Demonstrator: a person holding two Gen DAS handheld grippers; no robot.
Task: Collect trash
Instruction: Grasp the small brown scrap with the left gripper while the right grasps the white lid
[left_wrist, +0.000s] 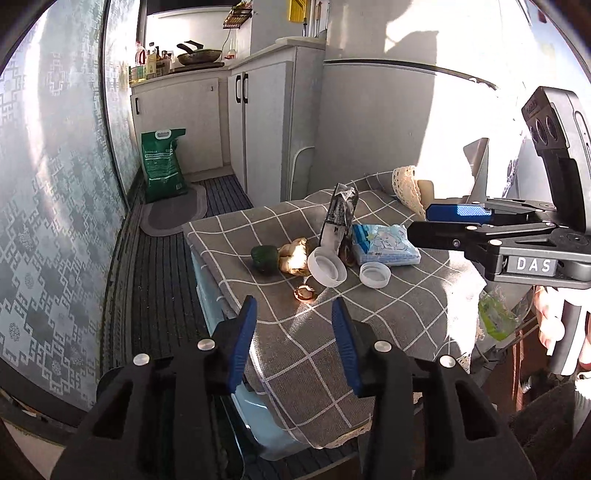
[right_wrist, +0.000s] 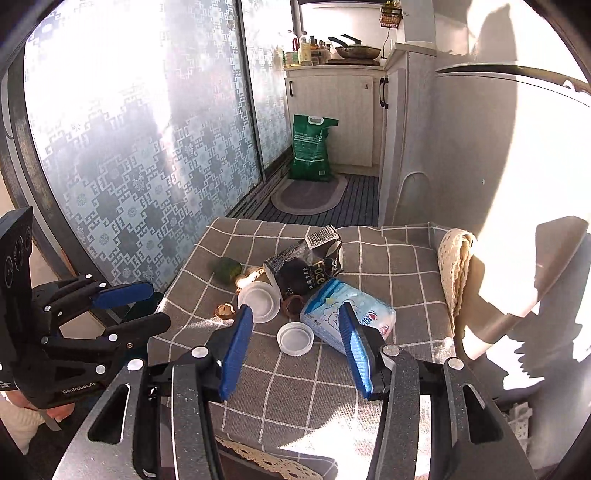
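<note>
A pile of trash lies on the grey checked tablecloth (left_wrist: 369, 325): a crumpled black wrapper (left_wrist: 338, 218), a blue tissue pack (left_wrist: 384, 245), a large white lid (left_wrist: 327, 269), a small white lid (left_wrist: 375, 275), a green pepper piece (left_wrist: 264, 256), a pale peel (left_wrist: 293, 256) and a nut shell (left_wrist: 304, 294). My left gripper (left_wrist: 294, 306) hovers open over the table's near edge, just short of the shell. My right gripper (right_wrist: 295, 314) is open above the small white lid (right_wrist: 295, 338), beside the tissue pack (right_wrist: 323, 308). Neither holds anything.
A frosted patterned sliding door runs along the left. A green sack (left_wrist: 162, 162) and an oval mat (left_wrist: 173, 210) lie on the floor by the white cabinets. A lace cloth (right_wrist: 456, 266) hangs at the table's far right. A green plastic bag (left_wrist: 495, 317) hangs low at the right.
</note>
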